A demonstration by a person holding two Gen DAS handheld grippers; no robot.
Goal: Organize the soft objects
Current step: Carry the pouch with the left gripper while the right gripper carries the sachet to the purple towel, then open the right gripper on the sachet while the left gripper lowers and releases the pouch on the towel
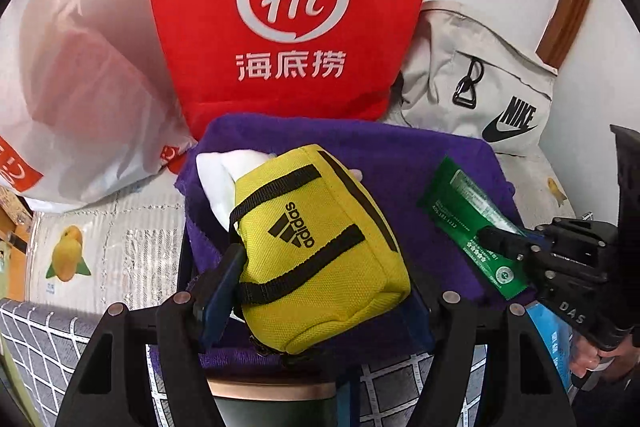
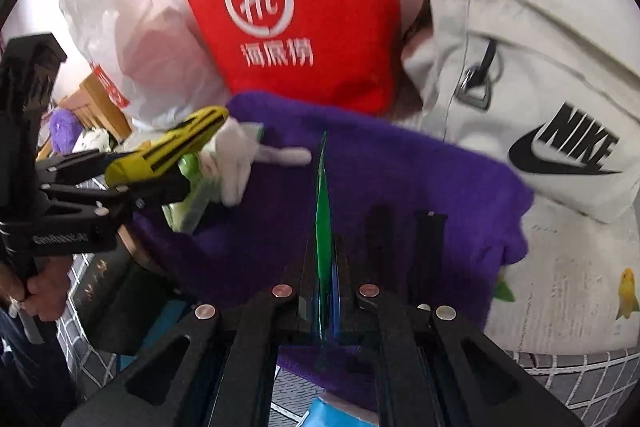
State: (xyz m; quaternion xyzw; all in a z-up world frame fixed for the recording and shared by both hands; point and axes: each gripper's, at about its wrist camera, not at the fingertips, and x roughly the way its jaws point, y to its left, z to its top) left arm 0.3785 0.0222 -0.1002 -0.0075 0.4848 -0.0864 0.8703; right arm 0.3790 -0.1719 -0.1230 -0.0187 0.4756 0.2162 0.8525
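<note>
A yellow Adidas pouch (image 1: 320, 239) hangs over a purple cloth (image 1: 400, 155), and my left gripper (image 1: 320, 291) is shut on its sides. Behind the pouch, a white soft item (image 1: 224, 179) lies on the cloth. To the right, my right gripper (image 1: 500, 243) is shut on the end of a flat green packet (image 1: 460, 211). In the right wrist view the green packet (image 2: 323, 211) stands edge-on in my right gripper (image 2: 323, 247), above the purple cloth (image 2: 400, 187). At the left are the left gripper (image 2: 132, 179), the yellow pouch (image 2: 172, 143) and the white item (image 2: 240, 163).
A red bag (image 1: 288, 27) stands at the back, a white plastic bag (image 1: 80, 87) to its left and a beige Nike bag (image 1: 480, 87) to its right. A fruit-printed sheet (image 1: 120, 235) and grey grid fabric (image 1: 32, 347) lie underneath. A hand (image 2: 40, 291) holds the left gripper.
</note>
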